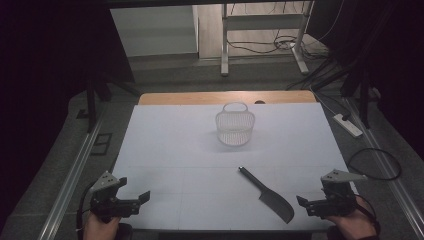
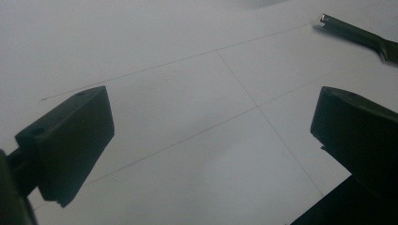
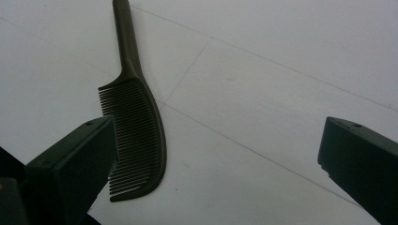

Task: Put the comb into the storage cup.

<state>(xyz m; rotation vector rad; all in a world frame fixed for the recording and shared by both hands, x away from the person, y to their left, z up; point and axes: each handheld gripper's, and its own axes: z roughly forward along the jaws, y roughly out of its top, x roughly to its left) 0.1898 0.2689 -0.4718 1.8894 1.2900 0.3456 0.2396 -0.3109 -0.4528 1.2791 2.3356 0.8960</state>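
Observation:
A black comb (image 1: 267,194) with a long thin handle lies flat on the white table sheet (image 1: 175,145), front right of centre, handle toward the basket. In the right gripper view the comb (image 3: 138,126) lies just past the left jaw, teeth facing that jaw. A small white wire basket (image 1: 235,125) stands upright at the table's middle back. My right gripper (image 1: 306,205) rests open at the front right edge, just right of the comb. My left gripper (image 1: 141,199) stands open at the front left corner, nothing between its jaws. The comb's handle tip (image 2: 356,33) shows far off in the left gripper view.
A wooden table edge (image 1: 225,97) shows behind the white sheet. A power strip (image 1: 348,125) and a looped cable (image 1: 375,162) lie on the floor to the right. Metal rails (image 1: 70,180) run along both sides; desk legs (image 1: 225,45) stand at the back.

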